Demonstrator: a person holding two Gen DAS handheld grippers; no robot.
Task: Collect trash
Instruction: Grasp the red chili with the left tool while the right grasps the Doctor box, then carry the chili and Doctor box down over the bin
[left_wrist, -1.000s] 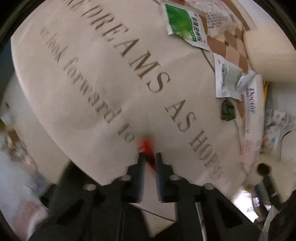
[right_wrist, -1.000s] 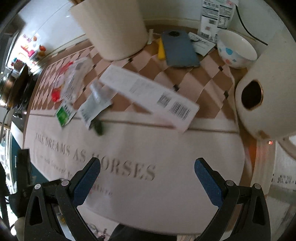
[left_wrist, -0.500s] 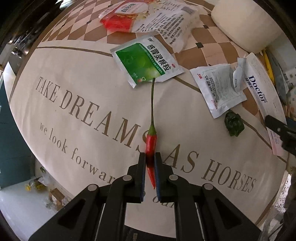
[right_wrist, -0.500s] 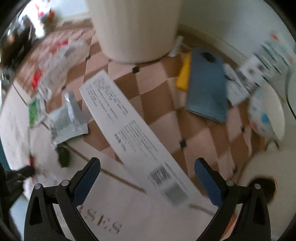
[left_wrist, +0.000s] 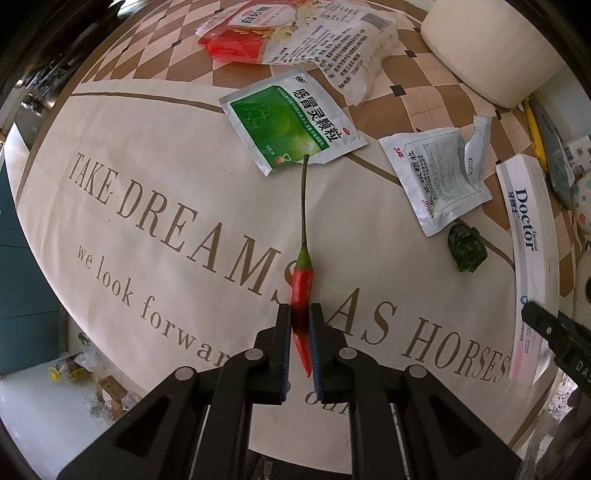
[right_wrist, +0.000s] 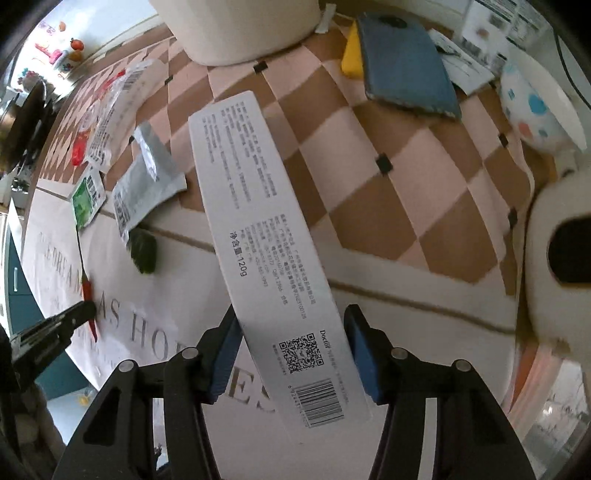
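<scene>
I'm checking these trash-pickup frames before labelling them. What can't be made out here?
- Chili: left wrist view, its middle sits hidden between the left gripper pads.
- Toothpaste box: right wrist view, right gripper jaws closing around it; pad contact unclear.
- Cream bin: cut off by the top edge.

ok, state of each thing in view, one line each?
Left gripper: shut on the red chilli pepper.
Right gripper: jaws closing around the long white toothpaste box.
White foil sachet: torn open, flat.
Green foil sachet: flat on the cloth.
Dark green scrap: crumpled.
</scene>
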